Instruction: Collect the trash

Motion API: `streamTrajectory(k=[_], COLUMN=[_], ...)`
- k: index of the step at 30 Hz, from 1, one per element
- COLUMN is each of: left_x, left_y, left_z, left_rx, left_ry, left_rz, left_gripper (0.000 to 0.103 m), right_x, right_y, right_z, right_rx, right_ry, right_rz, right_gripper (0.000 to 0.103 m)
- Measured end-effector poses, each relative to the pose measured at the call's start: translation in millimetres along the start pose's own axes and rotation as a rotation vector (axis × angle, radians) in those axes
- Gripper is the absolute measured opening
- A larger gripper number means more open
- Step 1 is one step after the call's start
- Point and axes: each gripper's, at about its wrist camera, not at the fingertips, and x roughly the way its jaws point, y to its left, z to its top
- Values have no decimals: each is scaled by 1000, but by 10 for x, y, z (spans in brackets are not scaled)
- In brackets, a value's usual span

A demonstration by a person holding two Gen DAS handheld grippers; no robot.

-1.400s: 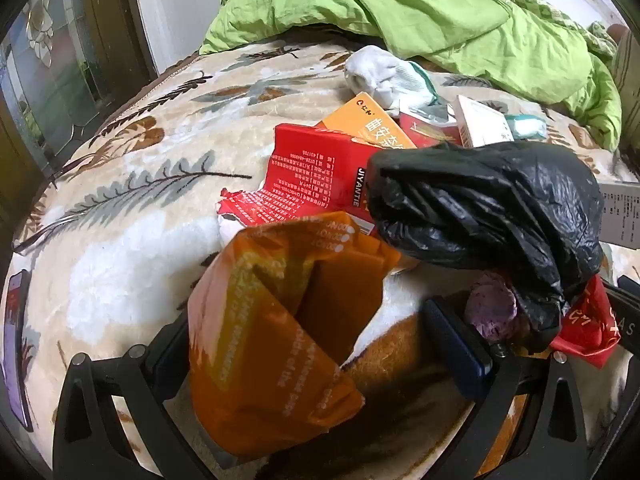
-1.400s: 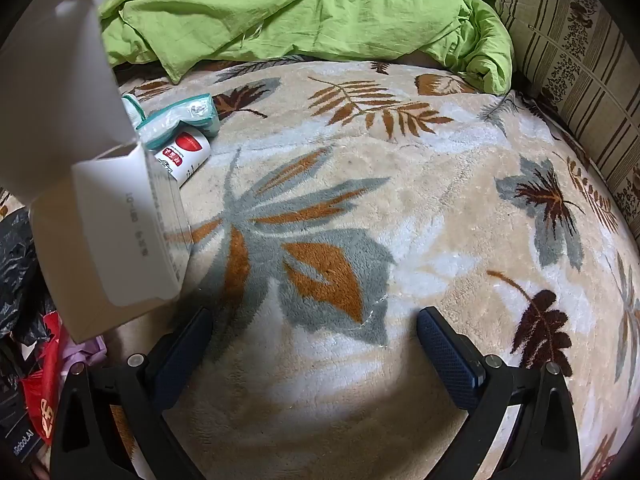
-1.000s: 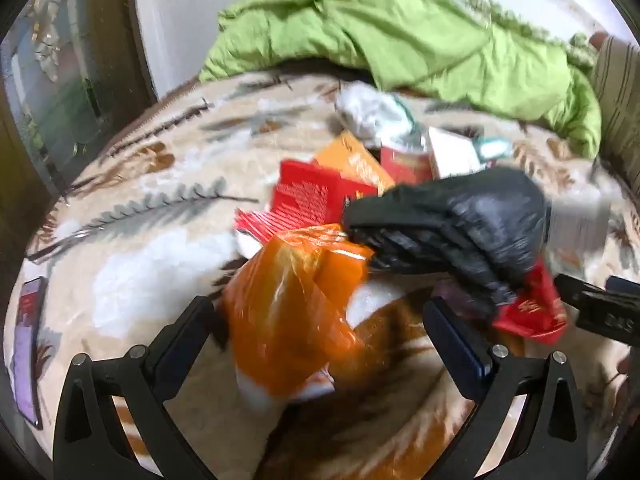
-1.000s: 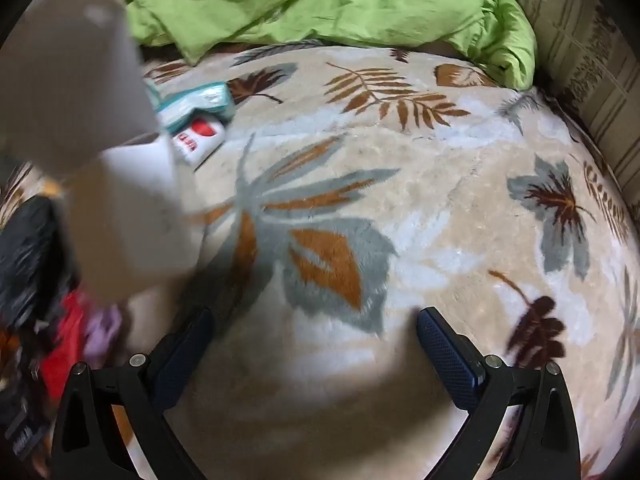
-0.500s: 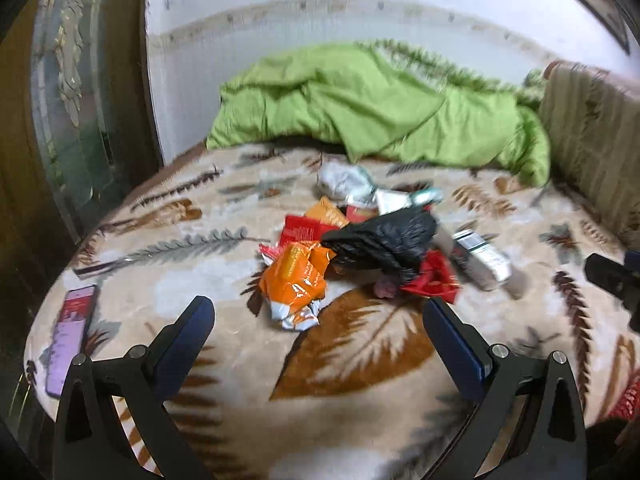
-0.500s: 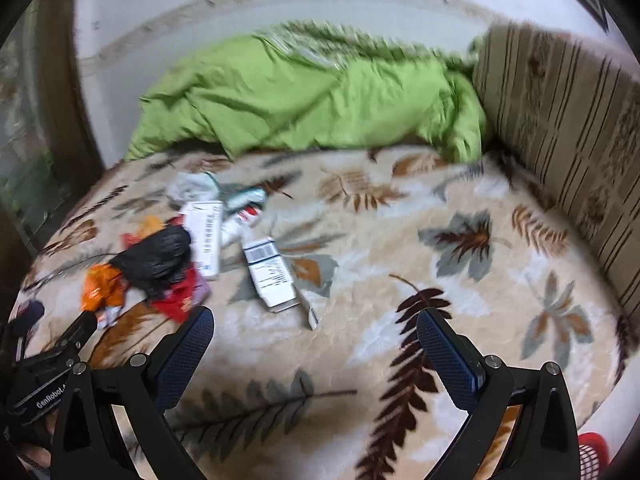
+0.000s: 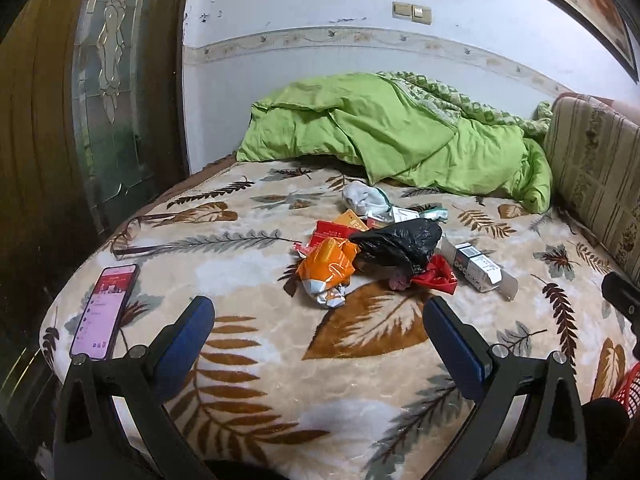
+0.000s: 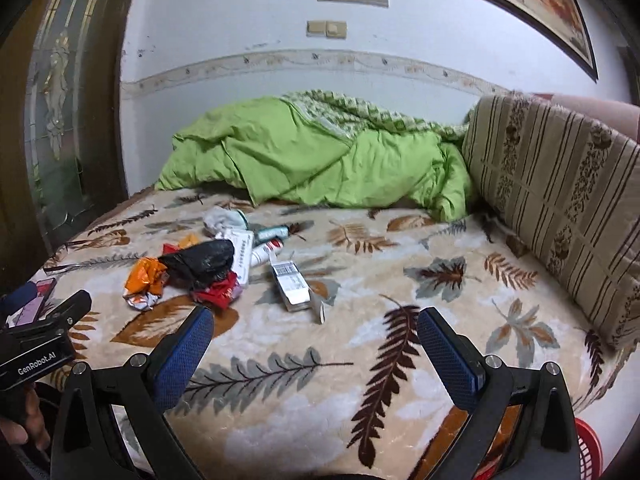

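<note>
Where the pale wall with its patterned border meets a dark wooden door with glass panels [image 7: 108, 92], a bed covered by a cream fleece blanket printed with brown and grey leaves [image 7: 248, 292] fills the room, a crumpled lime-green quilt [image 7: 384, 132] heaped at its far end and a striped beige cushion [image 8: 560, 196] along one side. Near the blanket's middle, short of the quilt, lies the heap of trash: a crumpled black plastic bag [image 7: 400, 244] at its centre, a crushed orange foil wrapper [image 7: 326, 268] touching it on the door side, and a white printed carton [image 7: 478, 266] just beside it on the cushion side, its long axis running roughly from the quilt toward the cameras. A smartphone with a lit pink screen [image 7: 106, 308] lies well apart, by the blanket's door-side edge. Both the left gripper [image 7: 318, 340] and right gripper [image 8: 314, 344] hang well short of the heap, fingers spread wide and holding nothing.
</note>
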Motion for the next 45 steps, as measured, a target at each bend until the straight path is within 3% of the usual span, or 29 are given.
streamTrajectory(k=[10, 45], left_x=[16, 8], left_y=[-84, -118], left_z=[-30, -6], left_rx=[61, 64], left_ry=[9, 12], left_rz=[-4, 0], left_gripper=[103, 103], right_x=[26, 32], right_y=[22, -21], right_z=[-28, -41], right_rx=[-12, -1], right_ry=[19, 43], right_rz=[-13, -10], right_gripper=[102, 102])
